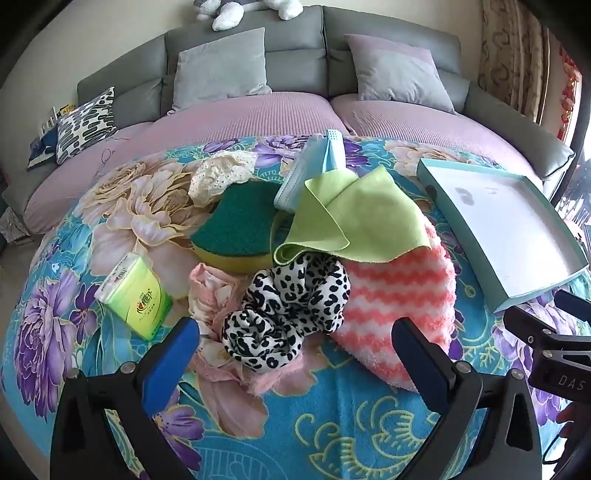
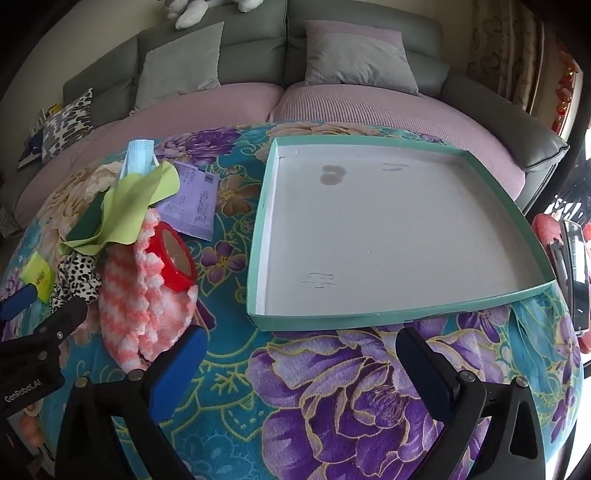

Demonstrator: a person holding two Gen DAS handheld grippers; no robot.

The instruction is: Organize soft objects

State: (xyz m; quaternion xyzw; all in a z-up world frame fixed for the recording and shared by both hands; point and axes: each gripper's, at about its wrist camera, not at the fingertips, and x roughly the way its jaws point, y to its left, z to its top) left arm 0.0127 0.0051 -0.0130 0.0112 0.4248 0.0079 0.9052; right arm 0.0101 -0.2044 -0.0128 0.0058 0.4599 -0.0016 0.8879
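A pile of soft things lies on the floral blanket (image 1: 332, 424): a leopard-print scrunchie (image 1: 288, 314), a pink-and-white fuzzy cloth (image 1: 399, 295), a light green cloth (image 1: 354, 218), a green-and-yellow sponge (image 1: 236, 229), a blue face mask (image 1: 314, 166), a lace piece (image 1: 221, 173) and a pink fabric piece (image 1: 210, 299). My left gripper (image 1: 295, 354) is open and empty, just in front of the scrunchie. My right gripper (image 2: 299, 362) is open and empty, in front of a shallow teal box lid (image 2: 391, 314) with a white inside. The lid holds nothing.
A green tissue pack (image 1: 136, 295) lies left of the pile. A red tape roll (image 2: 173, 258) and a purple packet (image 2: 192, 206) lie between pile and lid. A grey sofa (image 1: 295, 33) with cushions stands behind. A phone (image 2: 576, 269) lies at the right edge.
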